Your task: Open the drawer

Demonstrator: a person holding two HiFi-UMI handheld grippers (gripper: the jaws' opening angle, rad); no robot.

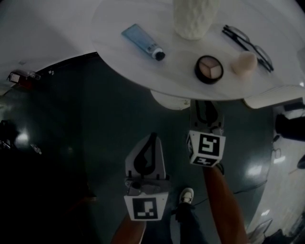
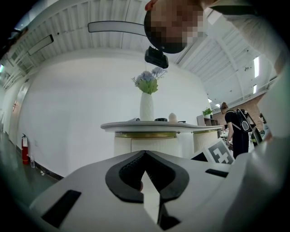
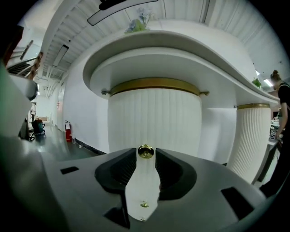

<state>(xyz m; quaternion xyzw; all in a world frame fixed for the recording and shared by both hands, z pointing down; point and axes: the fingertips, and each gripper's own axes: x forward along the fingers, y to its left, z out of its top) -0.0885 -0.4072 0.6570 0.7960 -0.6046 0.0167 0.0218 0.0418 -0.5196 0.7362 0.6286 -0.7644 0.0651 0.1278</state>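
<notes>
A white fluted drawer front (image 3: pixel 154 118) under a gold band sits below the round white tabletop (image 1: pixel 124 14). Its small gold knob (image 3: pixel 145 152) lies right between the tips of my right gripper (image 3: pixel 145 154), whose jaws stand open on either side of it. In the head view the right gripper (image 1: pixel 206 103) reaches under the table's edge beside the curved drawer front (image 1: pixel 169 100), and its tips are hidden there. My left gripper (image 1: pixel 151 138) hangs back over the dark floor, shut and empty; in its own view the left gripper (image 2: pixel 145 154) faces the table from a distance.
On the tabletop lie a blue tube (image 1: pixel 143 42), a white vase (image 1: pixel 193 18), a round makeup compact (image 1: pixel 208 69), a pale sponge (image 1: pixel 244 63) and glasses (image 1: pixel 248 42). A second fluted column (image 3: pixel 253 140) stands to the right. A person (image 2: pixel 238 131) stands far off.
</notes>
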